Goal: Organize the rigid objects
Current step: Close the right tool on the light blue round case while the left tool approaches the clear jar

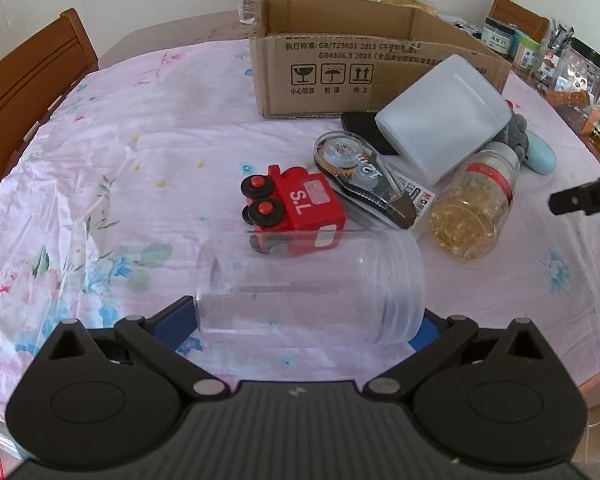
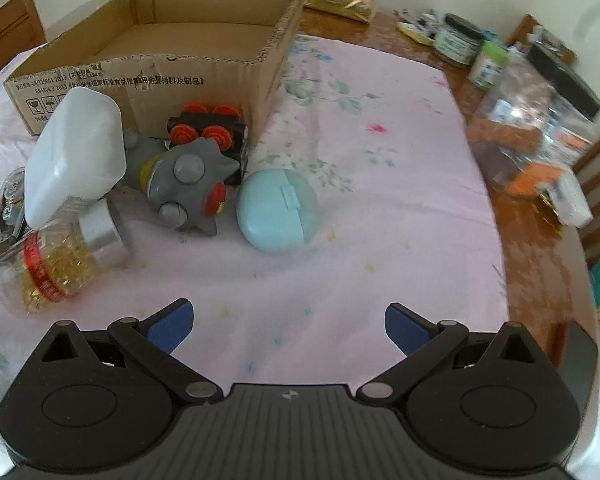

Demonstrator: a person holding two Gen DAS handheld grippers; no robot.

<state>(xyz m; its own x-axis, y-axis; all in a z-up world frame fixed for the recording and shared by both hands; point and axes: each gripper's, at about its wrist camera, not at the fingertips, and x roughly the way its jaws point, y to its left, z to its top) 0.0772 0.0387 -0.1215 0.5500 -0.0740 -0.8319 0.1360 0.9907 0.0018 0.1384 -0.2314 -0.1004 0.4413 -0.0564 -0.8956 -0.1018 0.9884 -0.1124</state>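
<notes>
Left gripper (image 1: 310, 320): jaws closed on the clear jar (image 1: 312, 288), its long axis crosswise between the pads.
Box (image 1: 364, 76): at 12 o'clock, beyond the clutter.
Right gripper (image 2: 290, 326): jaws wide, empty.

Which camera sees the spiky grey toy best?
The right wrist view: the spiky grey toy shows whole there, bumps and red patches included. In the left wrist view only a grey sliver peeks out behind the white container.
</notes>
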